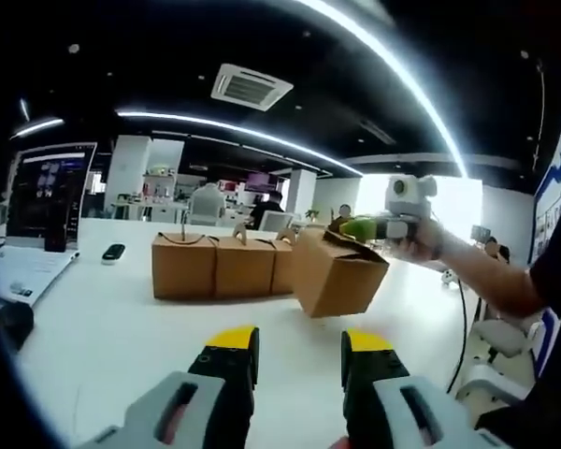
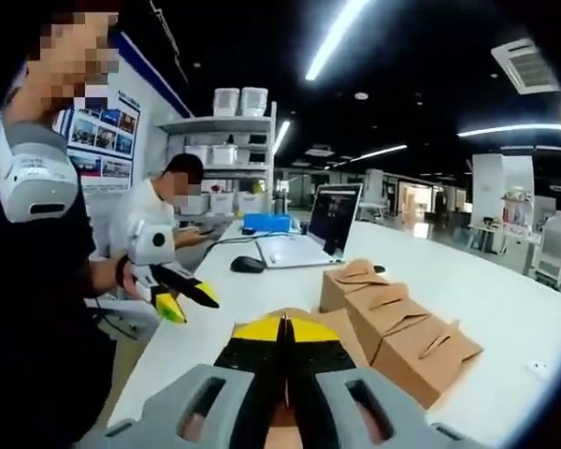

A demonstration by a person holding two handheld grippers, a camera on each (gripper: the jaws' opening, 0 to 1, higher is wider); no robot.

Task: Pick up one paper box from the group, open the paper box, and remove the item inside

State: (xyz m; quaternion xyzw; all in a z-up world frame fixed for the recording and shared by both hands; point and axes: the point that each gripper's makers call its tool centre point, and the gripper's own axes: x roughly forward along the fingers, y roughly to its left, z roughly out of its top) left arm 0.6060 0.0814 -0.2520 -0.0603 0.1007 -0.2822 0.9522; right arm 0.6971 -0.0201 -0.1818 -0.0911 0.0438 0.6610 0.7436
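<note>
On the white table [image 1: 103,346] a row of brown paper boxes [image 1: 220,265] stands side by side, and one paper box [image 1: 338,273] sits at the row's right end, tipped up on an edge and apart from the neat line. The right tool [image 1: 355,227] reaches in from the right in the left gripper view and meets that box at its top flap; in the right gripper view its own jaws are pressed together, with brown card directly behind them, so it appears to be pinching the flap or handle of the box (the exact bite is hidden behind the jaws). The left tool [image 1: 299,344] hovers low over the table, near the boxes but touching nothing, jaws spread and empty.

Judging from this, the picking-up step is under way: one box has been singled out and is partly lifted, tilted but seemingly resting on the table with one corner. Its top looks disturbed yet not properly opened, and no contents show. Opening the box and taking out the item are both left to do, likely with the left tool steadying or pulling a flap.
</note>
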